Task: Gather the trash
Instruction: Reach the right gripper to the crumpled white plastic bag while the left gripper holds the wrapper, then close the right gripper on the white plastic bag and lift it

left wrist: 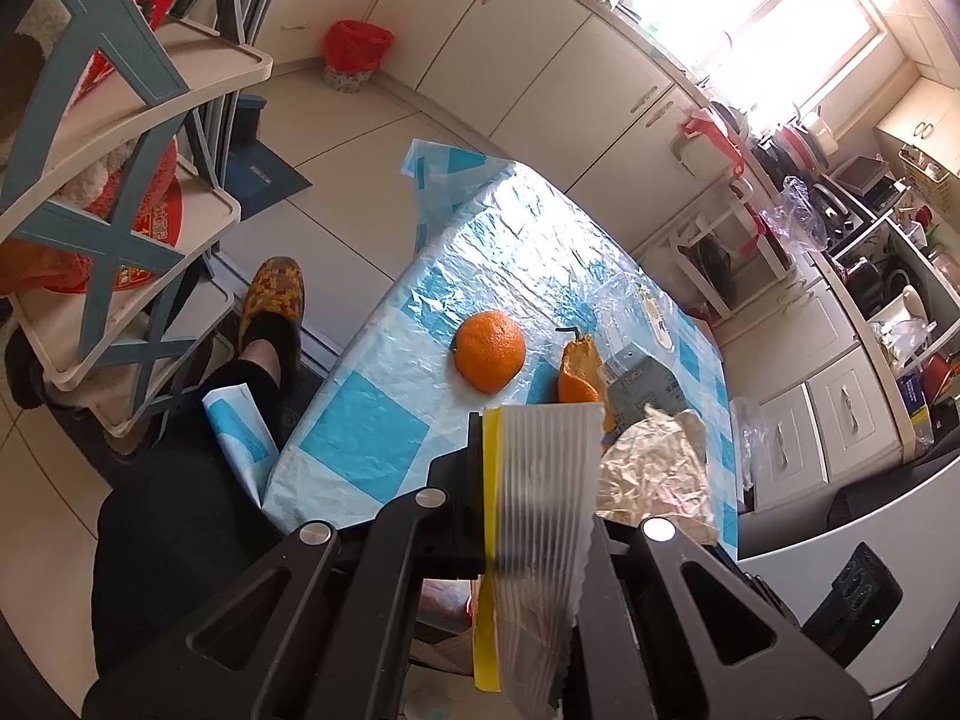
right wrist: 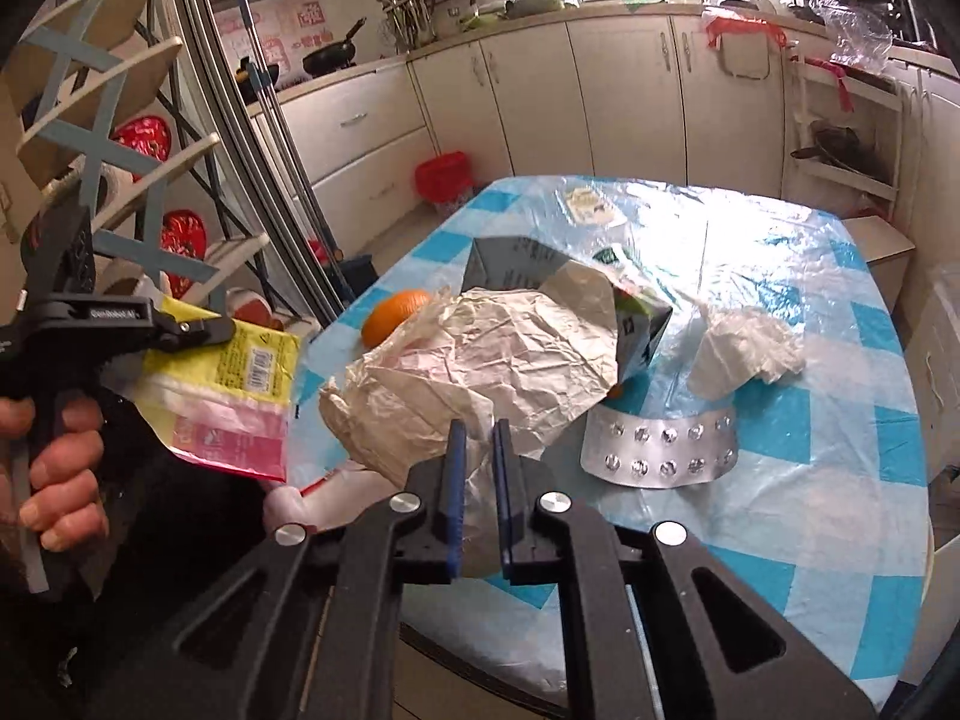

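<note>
My left gripper (left wrist: 540,414) is shut on a yellow, clear and pink snack wrapper (left wrist: 534,516) and holds it off the table's near-left edge; the gripper (right wrist: 216,330) and wrapper (right wrist: 234,396) also show in the right wrist view. My right gripper (right wrist: 478,429) hangs over crumpled white paper (right wrist: 480,354), its jaws a narrow gap apart with nothing between them. On the blue-checked table (right wrist: 810,510) lie a whole orange (left wrist: 489,351), orange peel (left wrist: 579,372), a flattened grey carton (right wrist: 516,267), an empty silver pill blister (right wrist: 660,447) and a crumpled tissue (right wrist: 750,348).
A red-lined trash bin (left wrist: 354,54) stands on the floor by the far cabinets. A tiered shelf rack (left wrist: 120,180) stands left of the table. A clear plastic bag (left wrist: 636,300) lies at the table's far side. My foot in a slipper (left wrist: 273,306) is beside the table.
</note>
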Demonstrator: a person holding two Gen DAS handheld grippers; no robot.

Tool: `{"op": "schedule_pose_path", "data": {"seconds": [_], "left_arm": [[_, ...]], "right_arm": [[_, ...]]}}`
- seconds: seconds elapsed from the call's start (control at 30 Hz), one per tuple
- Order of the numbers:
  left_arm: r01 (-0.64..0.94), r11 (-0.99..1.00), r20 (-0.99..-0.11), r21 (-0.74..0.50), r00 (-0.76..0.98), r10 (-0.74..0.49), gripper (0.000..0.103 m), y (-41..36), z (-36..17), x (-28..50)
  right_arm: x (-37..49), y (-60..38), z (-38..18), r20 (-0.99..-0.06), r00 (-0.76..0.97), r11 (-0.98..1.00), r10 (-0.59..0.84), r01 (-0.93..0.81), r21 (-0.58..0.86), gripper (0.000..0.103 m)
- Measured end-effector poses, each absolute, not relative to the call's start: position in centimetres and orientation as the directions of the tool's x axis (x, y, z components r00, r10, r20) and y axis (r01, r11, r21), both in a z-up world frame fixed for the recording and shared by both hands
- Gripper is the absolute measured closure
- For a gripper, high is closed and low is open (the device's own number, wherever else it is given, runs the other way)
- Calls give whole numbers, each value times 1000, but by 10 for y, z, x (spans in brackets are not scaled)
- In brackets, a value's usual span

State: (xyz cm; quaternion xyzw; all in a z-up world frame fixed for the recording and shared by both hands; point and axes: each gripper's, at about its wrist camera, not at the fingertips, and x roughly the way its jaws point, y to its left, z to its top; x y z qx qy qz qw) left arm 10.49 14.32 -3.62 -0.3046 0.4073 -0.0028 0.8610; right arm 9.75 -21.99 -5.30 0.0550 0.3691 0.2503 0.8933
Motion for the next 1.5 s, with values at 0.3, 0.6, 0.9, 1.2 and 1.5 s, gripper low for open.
{"op": "schedule_pose_path", "data": {"seconds": [0.3,0.6,0.9,1.2,1.5], "left_arm": [[-233,820,-681,-522,692,-237,102,143,-22,98],[-158,830,-617,-535,745,-256,102,130,19,85],[-87,824,-568,-560,764,-306,102,112,48,71],[-17,821,-540,-570,761,-360,102,88,66,69],[56,817,-526,-574,739,-420,102,49,80,78]], "right_arm": [[71,-260,-7,-534,692,874,485,-387,293,93],[61,-321,3,-521,781,933,344,-226,279,94],[51,-362,2,-531,819,960,217,-80,268,94],[47,-399,-8,-583,806,975,100,38,220,93],[50,-434,-21,-647,762,982,-29,141,122,93]]}}
